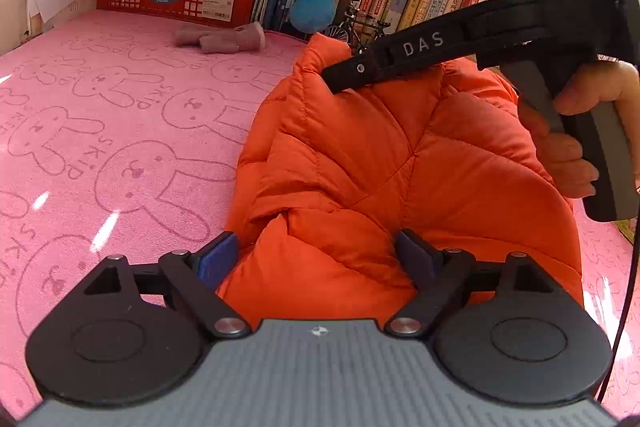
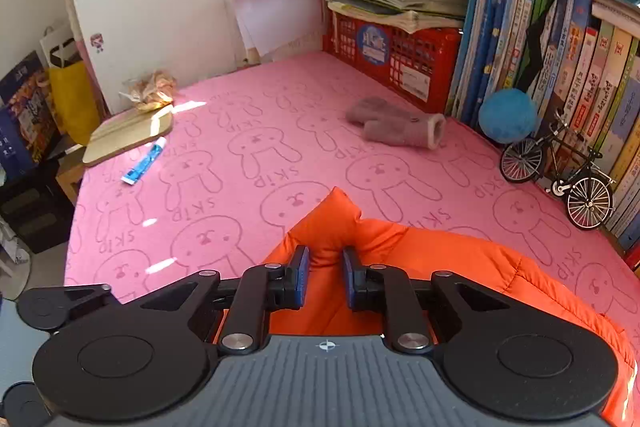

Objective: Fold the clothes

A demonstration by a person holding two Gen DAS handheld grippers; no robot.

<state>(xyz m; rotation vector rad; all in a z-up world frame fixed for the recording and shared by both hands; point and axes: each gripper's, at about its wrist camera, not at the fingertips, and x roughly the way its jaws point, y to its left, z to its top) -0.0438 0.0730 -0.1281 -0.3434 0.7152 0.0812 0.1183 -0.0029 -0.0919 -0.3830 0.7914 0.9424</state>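
Note:
An orange puffer jacket (image 1: 400, 163) lies bunched on the pink bunny-print mat (image 1: 100, 115). My left gripper (image 1: 316, 255) is open at the jacket's near edge, its blue pads wide apart with a puffy fold bulging between them. My right gripper (image 2: 326, 267) is shut on a raised corner of the orange jacket (image 2: 332, 223), which stands up as a peak between the pads. In the left wrist view the right gripper (image 1: 336, 79) comes in from the upper right, held by a hand (image 1: 568, 155), pinching the jacket's far edge.
A pair of grey mittens (image 2: 396, 127) lies further back on the mat. A red crate (image 2: 400, 59) under stacked papers, a row of books (image 2: 560, 67), a blue ball (image 2: 506, 115) and a toy bicycle (image 2: 560, 171) line the back and right. A toothpaste tube (image 2: 144, 163) and a wooden board (image 2: 128, 135) sit at the left edge.

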